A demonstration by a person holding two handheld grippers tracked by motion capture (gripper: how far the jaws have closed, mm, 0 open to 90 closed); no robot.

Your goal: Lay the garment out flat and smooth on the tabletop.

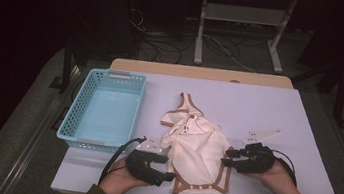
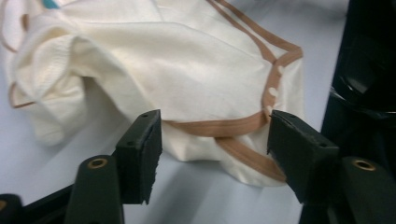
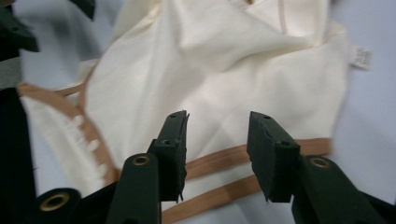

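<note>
A cream baby garment [image 1: 198,148] with brown trim lies crumpled in the middle of the pale table [image 1: 264,109]. My left gripper [image 1: 167,168] sits at the garment's near-left corner, held in a hand. In the left gripper view its jaws [image 2: 212,135] stand open, with the brown hem [image 2: 219,127] and a row of snaps just beyond them, and no pad presses on the cloth. My right gripper [image 1: 227,157] rests at the garment's right edge. Seen in the right gripper view [image 3: 217,140], it is open above the cream cloth [image 3: 219,70], with two brown trim bands running under the tips.
A light blue plastic basket [image 1: 72,111] stands empty at the table's left side. A white tag [image 3: 362,57] sticks out from the garment's side. Beyond the far edge are a wooden board, cables on the floor and a white stand. Bare tabletop lies to the right.
</note>
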